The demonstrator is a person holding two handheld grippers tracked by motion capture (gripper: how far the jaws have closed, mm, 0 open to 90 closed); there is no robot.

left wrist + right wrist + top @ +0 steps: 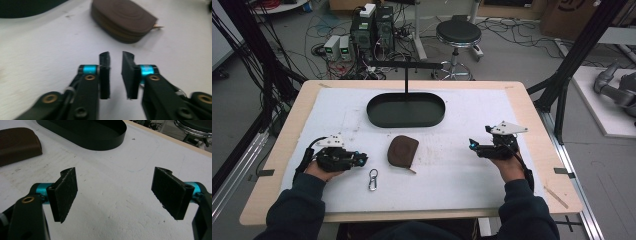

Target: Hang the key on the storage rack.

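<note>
While left gripper (pixel 363 160) gapes slightly | pouch (pixel 402 150) likely untouched | carabiner (pixel 372 179) beside

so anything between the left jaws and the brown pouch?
Nothing visible. In the left gripper view, bare white mat lies between the left gripper and the brown pouch; the carabiner sits off to the side.

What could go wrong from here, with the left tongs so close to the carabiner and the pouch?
1. The left tongs stand only narrowly open, with nothing between them. The carabiner lies flat on the white mat, so a pinch may slip off or push it away.
2. The brown pouch lies just beyond those tongs; a forward sweep may nudge it towards the black tray.
3. The right tongs are wide open and apart from everything, so they cannot steady anything.
</note>
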